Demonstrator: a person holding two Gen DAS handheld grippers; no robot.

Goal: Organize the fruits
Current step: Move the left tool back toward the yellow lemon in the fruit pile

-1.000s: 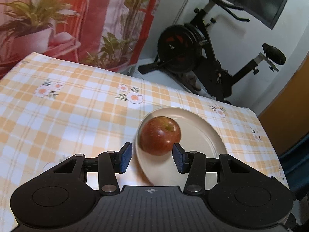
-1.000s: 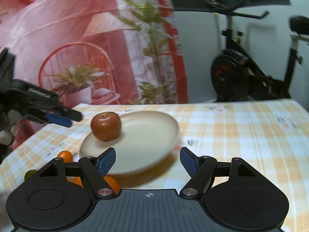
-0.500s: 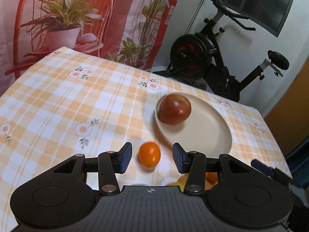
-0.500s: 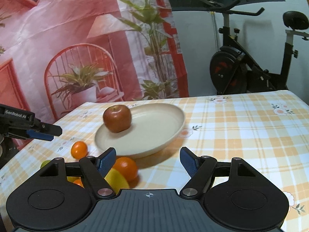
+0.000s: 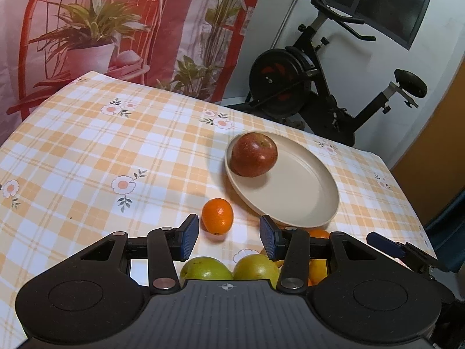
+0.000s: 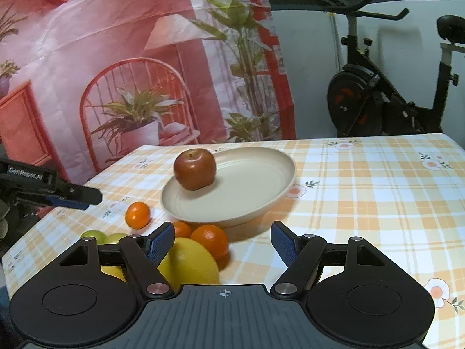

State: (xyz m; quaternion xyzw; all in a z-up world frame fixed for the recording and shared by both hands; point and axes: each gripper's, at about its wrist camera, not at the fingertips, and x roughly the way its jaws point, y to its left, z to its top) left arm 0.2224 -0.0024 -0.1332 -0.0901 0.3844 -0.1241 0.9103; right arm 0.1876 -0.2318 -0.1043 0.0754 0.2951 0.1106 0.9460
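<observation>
A red apple (image 5: pixel 253 154) sits on the cream plate (image 5: pixel 305 200), right against its upper-left rim in the left wrist view, a little right of frame centre. Just off the plate's lower-left edge lies a small orange (image 5: pixel 217 216), alone on the checked tablecloth. Below it, at the bottom centre of that view, two green fruits (image 5: pixel 205 268) peek out side by side above the gripper body, with more orange fruit partly hidden to their right.

The left hand-held gripper (image 5: pixel 229 240) hangs spread over the bench (image 5: pixel 87 151), nothing between its blue pads; the small orange lies just above the gap, untouched.

In the right wrist view the right hand-held gripper (image 6: pixel 222 243) is spread wider, also empty. A yellow fruit (image 6: pixel 189 263) and an orange (image 6: pixel 209 240) sit low and left of its gap, in front of the plate. The left gripper's tip pokes in from the left edge. An exercise bike (image 6: pixel 386 96) stands upper right, a printed backdrop (image 6: pixel 101 58) upper left.
</observation>
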